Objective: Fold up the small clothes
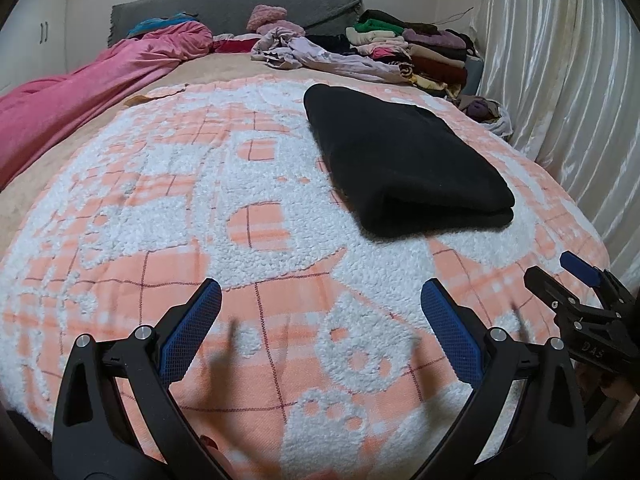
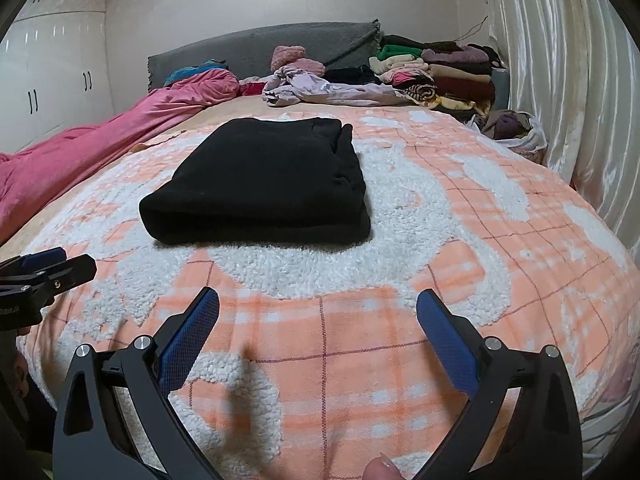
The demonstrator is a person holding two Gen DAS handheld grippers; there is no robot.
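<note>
A black garment (image 1: 404, 164) lies folded into a thick rectangle on the orange-and-white fleece blanket (image 1: 160, 208). It also shows in the right wrist view (image 2: 264, 184). My left gripper (image 1: 320, 292) is open and empty, held above the blanket, short of the garment's near edge. My right gripper (image 2: 318, 300) is open and empty too, also short of the garment. The right gripper shows at the right edge of the left wrist view (image 1: 560, 272). The left gripper shows at the left edge of the right wrist view (image 2: 52, 268).
A pink duvet (image 1: 80, 92) lies along the bed's left side. A crumpled lilac garment (image 1: 320, 56) and a stack of folded clothes (image 1: 420, 48) sit at the far end by the grey headboard (image 1: 224, 8). A white curtain (image 1: 560, 80) hangs at the right.
</note>
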